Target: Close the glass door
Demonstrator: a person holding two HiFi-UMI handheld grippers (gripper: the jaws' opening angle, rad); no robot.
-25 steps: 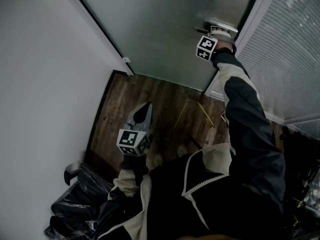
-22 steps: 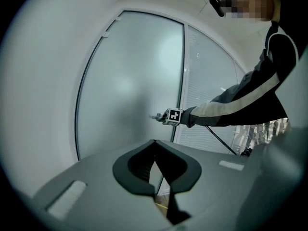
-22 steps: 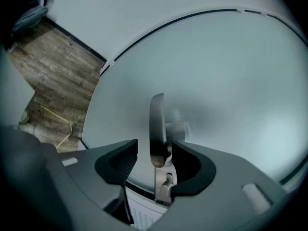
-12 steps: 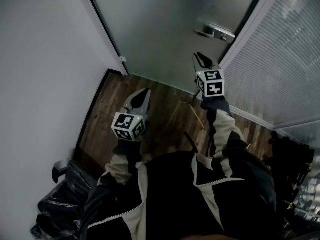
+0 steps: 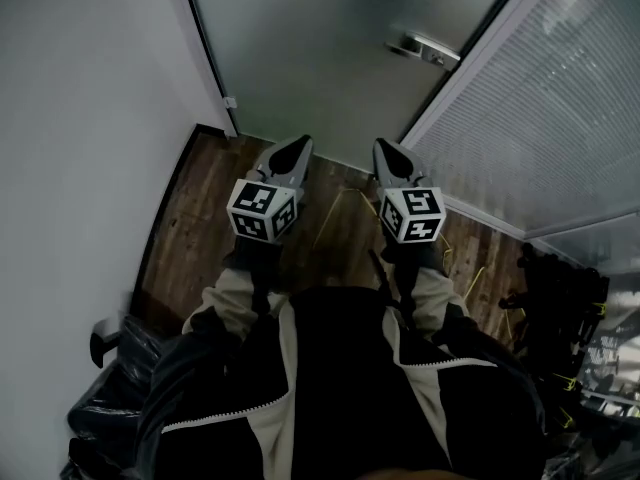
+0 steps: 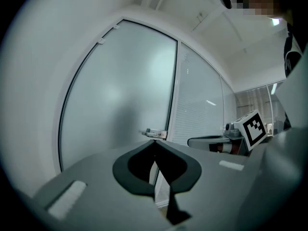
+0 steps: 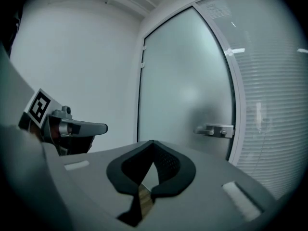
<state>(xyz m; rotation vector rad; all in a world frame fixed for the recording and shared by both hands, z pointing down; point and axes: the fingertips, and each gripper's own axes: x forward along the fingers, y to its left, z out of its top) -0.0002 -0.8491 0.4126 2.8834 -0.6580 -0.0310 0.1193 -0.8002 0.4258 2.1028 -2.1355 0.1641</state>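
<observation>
Head view: The left gripper (image 5: pixel 298 146) and right gripper (image 5: pixel 387 149) are held side by side, close together but apart, over a dark wood floor (image 5: pixel 195 223). Both point toward the glass door (image 5: pixel 310 58), which stands directly ahead of the tips and well clear of them. The frosted pane sits in its frame. Its metal handle (image 5: pixel 424 48) lies ahead of the right gripper and off to that gripper's right, beside a panel of white blinds (image 5: pixel 545 118). A plain white wall (image 5: pixel 80 118) runs along the left gripper's outer side. Neither gripper touches anything.

Left gripper view: The jaws are brought together, tips meeting, with nothing between them. The door fills the space ahead, and its handle appears just above the tips, at a distance. The right gripper shows off to the right, with its marker cube (image 6: pixel 253 126) behind it.

Right gripper view: The jaws are fully closed and empty. The door is ahead, its handle to the right of the tips and well apart from them. The door's handle edge meets the frame next to the blinds. The left gripper shows off to the left.
</observation>
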